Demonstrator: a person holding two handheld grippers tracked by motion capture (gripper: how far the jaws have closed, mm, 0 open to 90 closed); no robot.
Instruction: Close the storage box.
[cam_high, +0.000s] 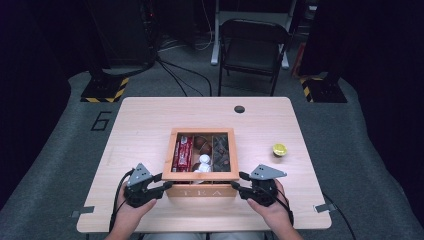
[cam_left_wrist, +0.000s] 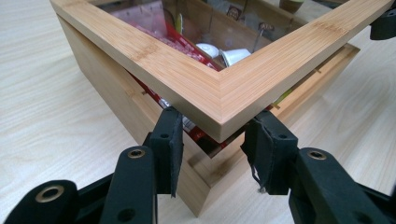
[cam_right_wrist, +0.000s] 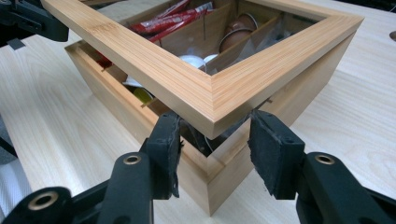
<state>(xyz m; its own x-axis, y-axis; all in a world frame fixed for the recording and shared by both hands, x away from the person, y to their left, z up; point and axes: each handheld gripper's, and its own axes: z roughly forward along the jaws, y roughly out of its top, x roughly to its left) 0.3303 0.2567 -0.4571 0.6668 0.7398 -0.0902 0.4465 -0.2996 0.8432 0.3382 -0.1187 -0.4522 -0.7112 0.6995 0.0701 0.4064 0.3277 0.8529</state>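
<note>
Hands enter from the near edge of a pale wooden counter (cam_high: 150, 120), each holding a black two-jaw tool. Between them, near the middle of the counter, sits a bamboo tea box (cam_high: 202, 190) marked TEA on its near face, with a framed, see-through lid (cam_high: 171, 150). The left tool (cam_high: 161, 184) is at the box's near left corner and the right tool (cam_high: 239, 183) at its near right corner. In both tool views the lid is raised at the near side, leaving a gap above the box wall, and each tool's jaws stand partly open on either side of a lid corner (cam_left_wrist: 219, 105), their pads close against its underside; whether they press on it cannot be told. Inside lie red packets (cam_high: 182, 152), white pods (cam_high: 203, 161) and brown pods (cam_high: 201, 144). A yellow-green capsule (cam_high: 279, 149) sits alone on the counter to the right of the box.
</note>
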